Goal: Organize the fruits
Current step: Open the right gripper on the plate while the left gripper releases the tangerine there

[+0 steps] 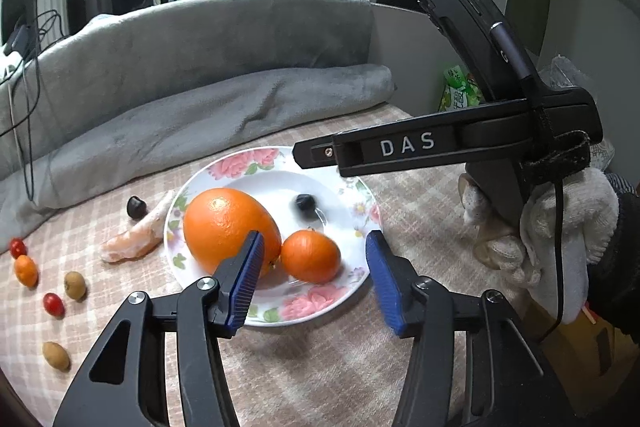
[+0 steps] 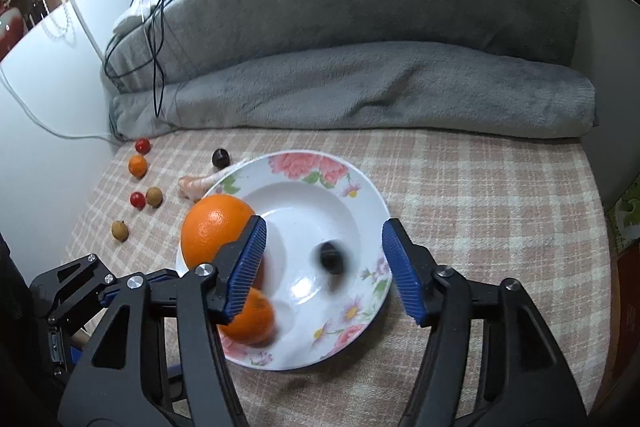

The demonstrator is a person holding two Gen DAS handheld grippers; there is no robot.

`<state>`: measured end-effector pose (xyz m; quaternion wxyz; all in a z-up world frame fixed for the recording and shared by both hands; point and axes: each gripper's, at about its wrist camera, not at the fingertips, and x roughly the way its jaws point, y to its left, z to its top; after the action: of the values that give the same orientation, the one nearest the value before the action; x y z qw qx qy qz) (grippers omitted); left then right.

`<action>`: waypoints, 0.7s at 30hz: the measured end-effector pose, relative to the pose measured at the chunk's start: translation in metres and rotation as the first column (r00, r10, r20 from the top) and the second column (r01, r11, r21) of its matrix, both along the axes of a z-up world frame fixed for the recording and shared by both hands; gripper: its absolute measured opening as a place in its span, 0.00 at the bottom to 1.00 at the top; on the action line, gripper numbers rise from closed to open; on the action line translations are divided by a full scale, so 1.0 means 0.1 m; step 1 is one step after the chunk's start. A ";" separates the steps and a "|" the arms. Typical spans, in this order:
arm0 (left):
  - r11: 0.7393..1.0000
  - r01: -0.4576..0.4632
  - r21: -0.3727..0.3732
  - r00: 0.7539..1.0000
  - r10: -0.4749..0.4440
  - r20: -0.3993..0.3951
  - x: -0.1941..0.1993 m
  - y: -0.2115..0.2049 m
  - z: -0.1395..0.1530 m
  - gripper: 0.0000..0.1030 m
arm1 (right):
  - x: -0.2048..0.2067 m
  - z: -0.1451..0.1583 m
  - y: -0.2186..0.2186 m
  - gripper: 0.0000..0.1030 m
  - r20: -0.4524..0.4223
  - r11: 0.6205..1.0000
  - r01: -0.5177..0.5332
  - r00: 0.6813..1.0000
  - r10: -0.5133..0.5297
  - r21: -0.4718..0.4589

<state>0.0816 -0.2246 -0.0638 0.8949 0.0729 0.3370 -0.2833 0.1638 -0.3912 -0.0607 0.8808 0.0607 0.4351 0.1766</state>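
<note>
We hold the left claw (image 1: 315,277) spread wide and empty over the near rim of the flowered plate (image 1: 262,157), its blue pads (image 1: 245,277) framing the small orange (image 1: 311,256). The right claw (image 2: 324,269) is likewise parted with nothing between its pads, hovering above the plate's white well.

The plate sits on a checked cloth (image 2: 480,187); whether a bench or a bed lies under it we cannot tell. Behind it a rolled grey blanket (image 2: 360,87) closes off the far edge. To the plate's right the cloth is bare up to the edge. To its left the loose fruit crowds the cloth out to the left edge, near the white wall (image 2: 52,99).

On the plate we count three things: one large orange (image 1: 224,227) against the left rim, the small orange touching it, and one dark round fruit (image 2: 331,258), blurred, in the well.

Off the plate we count seven pieces: one dark fruit (image 1: 137,207) beside a pale orange peeled segment (image 1: 136,239) that lies against the plate's left rim, two red cherry tomatoes (image 1: 18,247) (image 1: 53,304), one small kumquat-like orange fruit (image 1: 26,270), and two brown round fruits (image 1: 75,285) (image 1: 56,355).
</note>
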 end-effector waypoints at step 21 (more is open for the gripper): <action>0.998 -0.045 -0.031 0.999 0.045 -0.003 -0.11 0.29 0.13 0.73 | -0.02 0.22 0.14 0.92 0.080 0.999 -0.012 0.997 0.015 -0.039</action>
<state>0.0709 -0.1959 -0.0505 0.9018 0.0512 0.3350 -0.2681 0.1622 -0.3771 -0.0386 0.8974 0.0335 0.4030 0.1763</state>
